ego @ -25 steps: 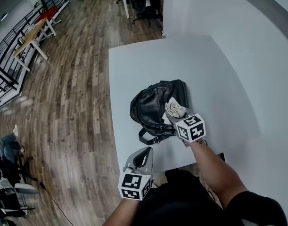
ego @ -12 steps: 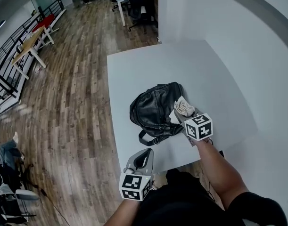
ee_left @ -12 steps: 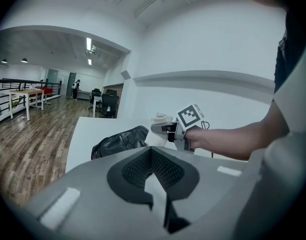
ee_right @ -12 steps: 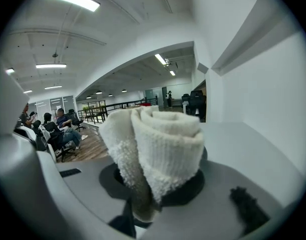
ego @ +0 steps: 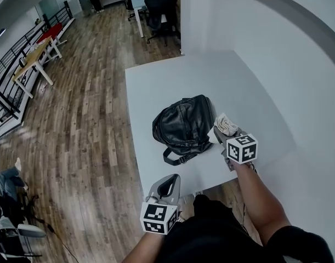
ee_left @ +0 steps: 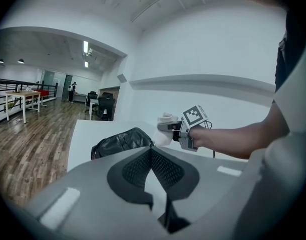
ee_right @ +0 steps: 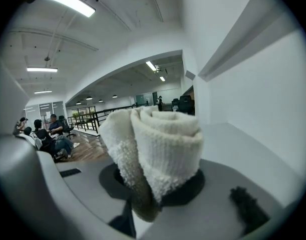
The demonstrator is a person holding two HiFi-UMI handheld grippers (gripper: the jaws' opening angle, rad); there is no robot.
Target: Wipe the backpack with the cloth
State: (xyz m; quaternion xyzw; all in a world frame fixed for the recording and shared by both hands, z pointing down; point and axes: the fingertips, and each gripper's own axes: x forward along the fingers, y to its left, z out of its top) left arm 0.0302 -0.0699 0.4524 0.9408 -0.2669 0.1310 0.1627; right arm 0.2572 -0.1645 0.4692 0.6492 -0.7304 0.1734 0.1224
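The head view alone gives the whole layout: a black backpack point(ego: 185, 126) lies on its side near the middle of a white table point(ego: 172, 81), its strap loop trailing toward the near edge, with wood floor point(ego: 85, 119) to the left and office chairs point(ego: 159, 10) beyond the far end. From there the right gripper point(ego: 225, 133) sits just beside the backpack's right side, holding a white cloth point(ego: 226, 125) that looks clear of the leather. The right gripper view settles the grip: the cloth is a folded roll pinched between the two jaws and standing up out of them, filling the centre of that view; it also takes in seated people point(ee_right: 47, 134) far off at the left, which the other views miss. The left gripper view shows the cloth lifted above the tabletop to the right of the backpack, and shows its own jaws closed together with nothing between them. The right forearm point(ego: 255, 196) reaches up from the lower right over the table's near edge. The left gripper point(ego: 168, 184) is held low, off the table, close in front of the person's body and pointing toward the backpack.
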